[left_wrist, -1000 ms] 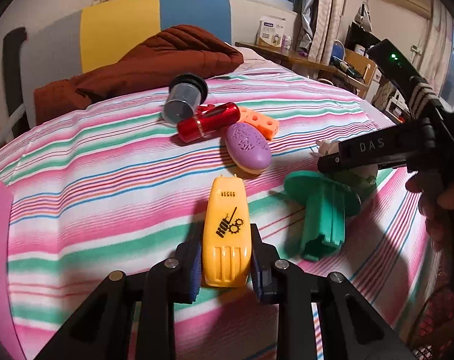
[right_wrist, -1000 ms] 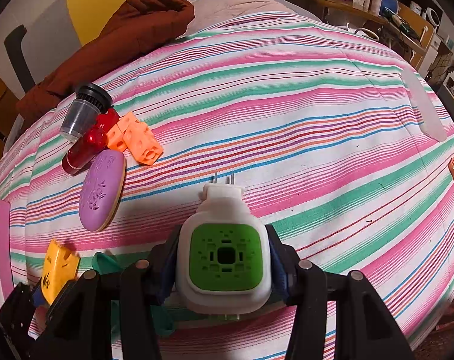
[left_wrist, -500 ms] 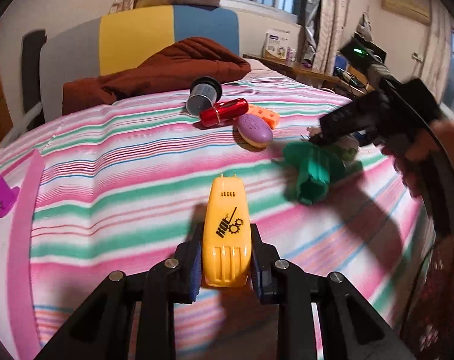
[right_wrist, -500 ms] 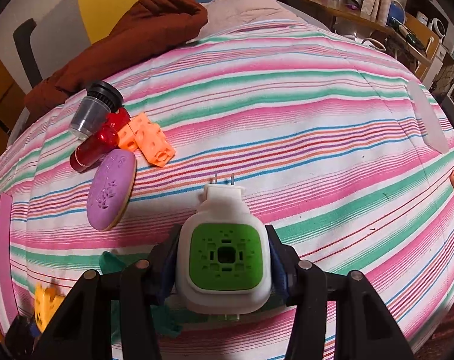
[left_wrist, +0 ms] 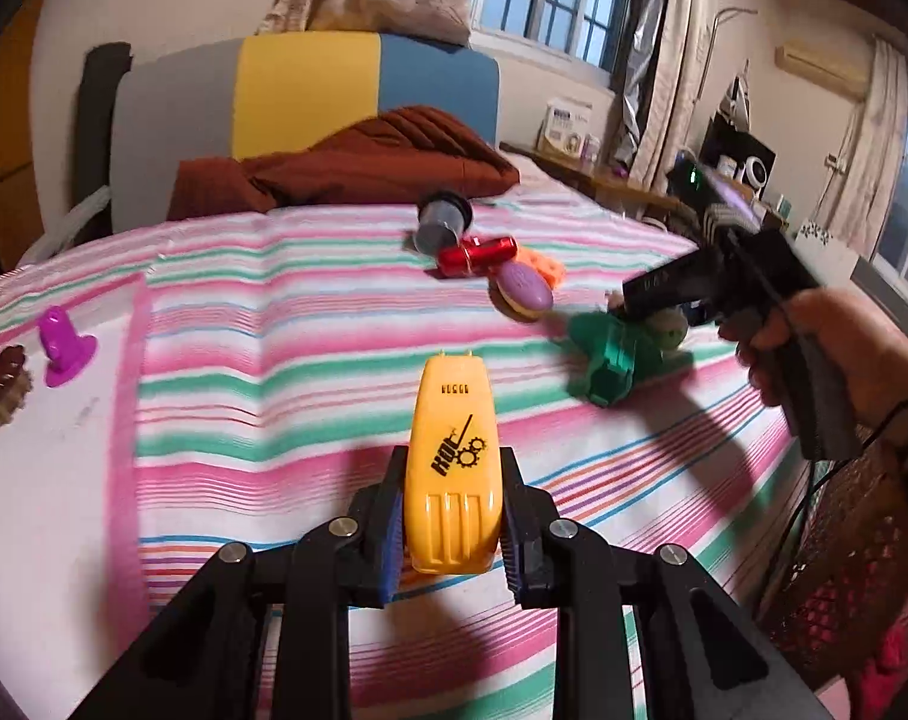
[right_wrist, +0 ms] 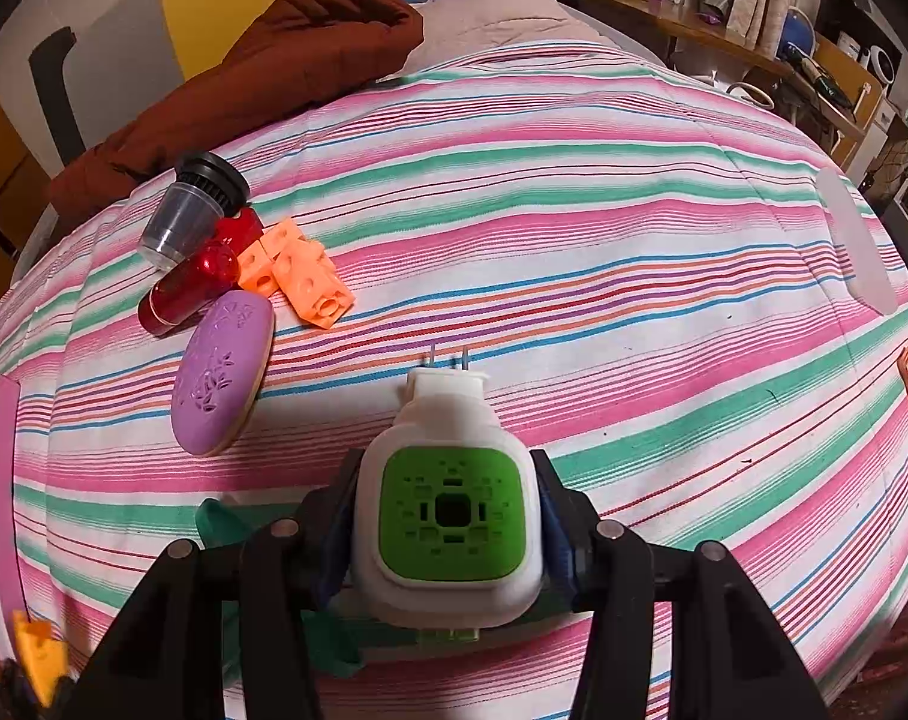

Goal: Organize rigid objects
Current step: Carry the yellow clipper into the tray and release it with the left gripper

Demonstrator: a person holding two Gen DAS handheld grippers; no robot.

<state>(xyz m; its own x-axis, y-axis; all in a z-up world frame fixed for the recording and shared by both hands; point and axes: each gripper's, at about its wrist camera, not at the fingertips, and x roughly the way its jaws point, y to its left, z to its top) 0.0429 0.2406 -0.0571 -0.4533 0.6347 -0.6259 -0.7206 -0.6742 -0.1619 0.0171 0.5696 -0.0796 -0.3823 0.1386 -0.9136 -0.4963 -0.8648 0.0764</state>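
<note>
We carry one piece in each hand above the striped bedspread (right_wrist: 604,252). Our left gripper (left_wrist: 452,516) pinches the yellow clipper-shaped toy (left_wrist: 452,468) by its flanks, nose forward, so it cannot twist. Our right gripper (right_wrist: 448,531) clamps the white and green plug-in unit (right_wrist: 451,498) across its body, prongs pointing away. Ahead lies a cluster: grey cup (right_wrist: 187,216), red cylinder (right_wrist: 187,291), orange blocks (right_wrist: 301,276) and purple oval (right_wrist: 223,372), touching or nearly so; it looks to us like the gathering spot for both loads.

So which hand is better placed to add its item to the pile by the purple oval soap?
Right: its gripper holds the white-and-green plug-in device just beside the purple oval soap; the left gripper is farther back.
</note>
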